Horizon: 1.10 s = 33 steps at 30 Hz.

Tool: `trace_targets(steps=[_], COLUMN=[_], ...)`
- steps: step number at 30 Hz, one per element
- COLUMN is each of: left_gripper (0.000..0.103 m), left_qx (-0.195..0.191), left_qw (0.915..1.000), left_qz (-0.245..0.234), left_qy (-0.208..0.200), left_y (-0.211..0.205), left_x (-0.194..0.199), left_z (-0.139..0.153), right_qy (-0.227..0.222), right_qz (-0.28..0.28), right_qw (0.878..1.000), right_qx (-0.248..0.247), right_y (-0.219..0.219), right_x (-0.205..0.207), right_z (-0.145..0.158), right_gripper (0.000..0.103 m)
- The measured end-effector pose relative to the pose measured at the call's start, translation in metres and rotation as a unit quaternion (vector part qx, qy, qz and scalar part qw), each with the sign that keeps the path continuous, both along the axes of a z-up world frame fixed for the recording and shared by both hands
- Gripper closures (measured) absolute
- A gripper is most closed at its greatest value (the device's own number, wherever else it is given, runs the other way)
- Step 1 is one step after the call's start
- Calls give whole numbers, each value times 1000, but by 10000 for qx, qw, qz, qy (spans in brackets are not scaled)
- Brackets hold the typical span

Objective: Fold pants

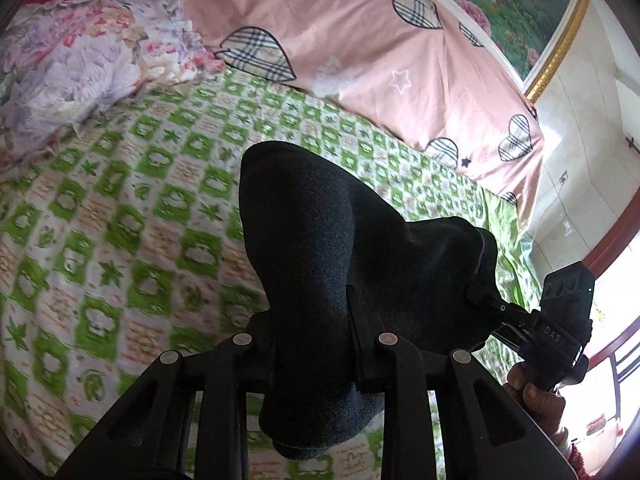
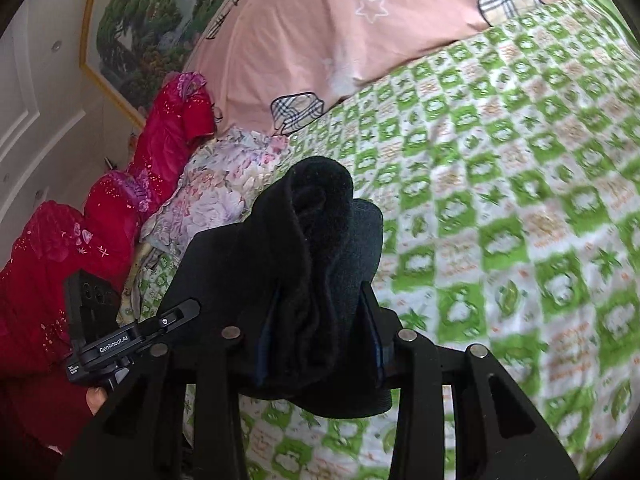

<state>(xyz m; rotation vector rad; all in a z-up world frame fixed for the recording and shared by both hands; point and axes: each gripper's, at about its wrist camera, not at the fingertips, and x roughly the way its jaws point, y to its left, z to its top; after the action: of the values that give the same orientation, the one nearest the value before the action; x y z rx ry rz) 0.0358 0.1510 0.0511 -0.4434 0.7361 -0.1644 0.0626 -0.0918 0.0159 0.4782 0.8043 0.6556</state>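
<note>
1. Nearest the left wrist camera, the left claw (image 1: 312, 344) is clamped on a bunch of the dark pants (image 1: 328, 248), the cloth bulging up between its two fingers and hanging below them.
2. Nearest the right wrist camera, the right claw (image 2: 320, 336) is likewise closed on a thick roll of the same pants (image 2: 316, 240).
3. In the left view, the right claw (image 1: 486, 300) pinches the pants' far edge, just beyond the left claw, with a hand (image 1: 536, 396) on its handle.
4. The pants are held up above the green checked bedsheet (image 1: 120, 220), which spreads beneath and beyond them.
5. Past the pants lies a floral quilt (image 1: 68, 68), bunched on the sheet.
6. Farther than the pants, a pink heart-print duvet (image 1: 360, 52) lies along the bed's far side.
7. Behind the duvet hangs a gold-framed landscape picture (image 1: 516, 4).
</note>
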Motion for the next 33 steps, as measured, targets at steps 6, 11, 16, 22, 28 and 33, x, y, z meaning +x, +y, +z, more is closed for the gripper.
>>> trace_targets(steps=[6,11,16,22,28,33], left_gripper=[78,78,78,78,77,69], left_qx=[166,307,307,226,158,64], left_qw=[9995,9985,9980,9976,9974,9966], left_qz=[270,425,501,545,554,653], left_qy=[87,161,247,365,441,494], left_y=[26,40,49,54,57,61], left_x=[16,32,41,44,47,46], left_z=[-1,-4,-9,-20,-30,-40], right_qy=[-17,46,129,248,373,461], right_qz=[184,261,309,341,296,269], right_qw=[9997,9995,9992,9988,9983,9981], right_qx=[-129,-188,-229,-257,-328,-307], right_y=[32,52,61,65,65,63], right_x=[28,48,59,64,69,70], right_z=[-1,-7,-16,-26,-37,-43], right_gripper=[64,64,64,64,63,61])
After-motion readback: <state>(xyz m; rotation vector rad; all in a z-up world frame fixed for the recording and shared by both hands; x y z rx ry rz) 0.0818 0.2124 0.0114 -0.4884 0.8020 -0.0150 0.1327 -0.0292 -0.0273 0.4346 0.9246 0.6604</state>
